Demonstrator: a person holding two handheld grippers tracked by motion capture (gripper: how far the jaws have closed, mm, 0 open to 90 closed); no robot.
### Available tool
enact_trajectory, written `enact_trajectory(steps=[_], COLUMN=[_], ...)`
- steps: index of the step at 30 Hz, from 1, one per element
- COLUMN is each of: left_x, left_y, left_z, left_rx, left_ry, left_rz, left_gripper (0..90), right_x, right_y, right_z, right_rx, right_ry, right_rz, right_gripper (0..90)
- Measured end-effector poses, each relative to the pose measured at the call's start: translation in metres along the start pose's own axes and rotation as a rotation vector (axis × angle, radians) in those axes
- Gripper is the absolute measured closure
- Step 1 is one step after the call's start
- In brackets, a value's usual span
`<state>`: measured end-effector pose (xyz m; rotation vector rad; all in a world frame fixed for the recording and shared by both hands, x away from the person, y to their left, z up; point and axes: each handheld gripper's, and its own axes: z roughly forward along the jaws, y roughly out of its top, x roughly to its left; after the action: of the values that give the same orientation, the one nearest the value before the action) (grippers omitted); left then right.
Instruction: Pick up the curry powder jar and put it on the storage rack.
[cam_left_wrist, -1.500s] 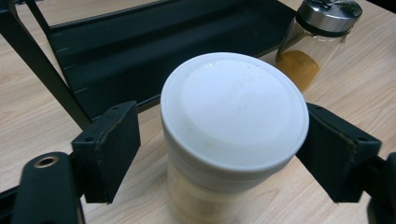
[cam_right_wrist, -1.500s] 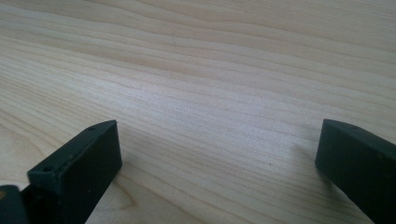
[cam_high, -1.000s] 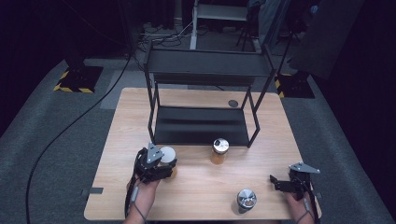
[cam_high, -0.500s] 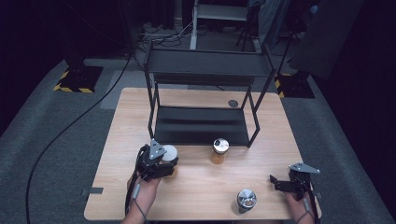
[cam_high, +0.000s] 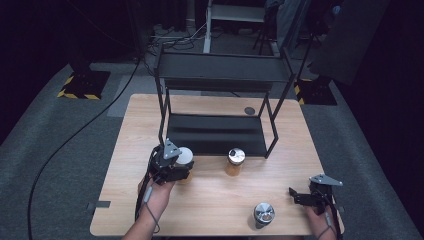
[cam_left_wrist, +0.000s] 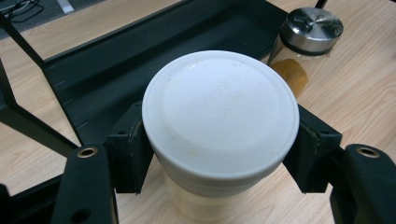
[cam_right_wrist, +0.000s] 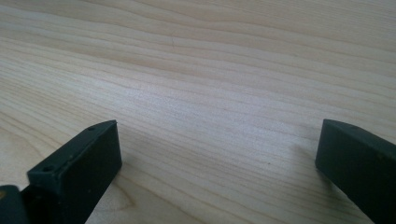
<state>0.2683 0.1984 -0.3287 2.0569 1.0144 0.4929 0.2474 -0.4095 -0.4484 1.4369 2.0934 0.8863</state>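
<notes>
A jar with a white lid and pale contents sits between the pads of my left gripper, which is shut on it just below the lid. In the high view this jar and the left gripper are at the table's left, just in front of the black rack's lower shelf, held a little off the wood. My right gripper rests low at the front right corner, jaws open. In its own view the right gripper has bare wood between its fingers.
A metal-lidded jar of amber stuff stands in front of the rack's right half. Another metal-lidded jar stands near the front edge. The two-level black rack has a top shelf. A small dark disc lies behind it.
My left gripper has lifted the white-lidded jar slightly and carried it a little toward the rack. The right gripper has stayed where it was.
</notes>
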Motion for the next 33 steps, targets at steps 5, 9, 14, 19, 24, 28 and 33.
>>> enact_trajectory(steps=[5, 9, 14, 19, 24, 28, 33], left_x=[0.002, 0.004, 0.006, 0.008, 0.011, 0.014, 0.018], left_y=[0.01, 0.018, 0.028, 0.039, 0.049, 0.057, 0.067], left_z=[-0.002, -0.002, -0.004, -0.003, 0.0, 0.003, 0.007], left_rx=[-0.003, -0.006, -0.018, -0.014, -0.011, -0.009, 0.0], left_ry=[0.002, 0.0, -0.002, -0.007, -0.008, -0.003, 0.004], left_rz=[0.004, 0.001, -0.001, 0.005, 0.004, 0.003, 0.008], left_gripper=[33.9, 33.9, 33.9, 33.9, 33.9, 33.9, 33.9], right_x=[0.0, 0.0, 0.0, 0.0, 0.0, 0.0, 0.0], right_y=[0.0, 0.0, 0.0, 0.0, 0.0, 0.0, 0.0], right_z=[0.0, 0.0, 0.0, 0.0, 0.0, 0.0, 0.0], right_rx=[0.0, 0.0, 0.0, 0.0, 0.001, 0.001, 0.001], right_ry=[0.0, 0.0, 0.0, -0.001, -0.002, -0.002, -0.002], right_rz=[0.0, 0.0, 0.0, 0.002, 0.0, 0.0, 0.0], right_gripper=[0.0, 0.0, 0.0, 0.0, 0.0, 0.0, 0.0])
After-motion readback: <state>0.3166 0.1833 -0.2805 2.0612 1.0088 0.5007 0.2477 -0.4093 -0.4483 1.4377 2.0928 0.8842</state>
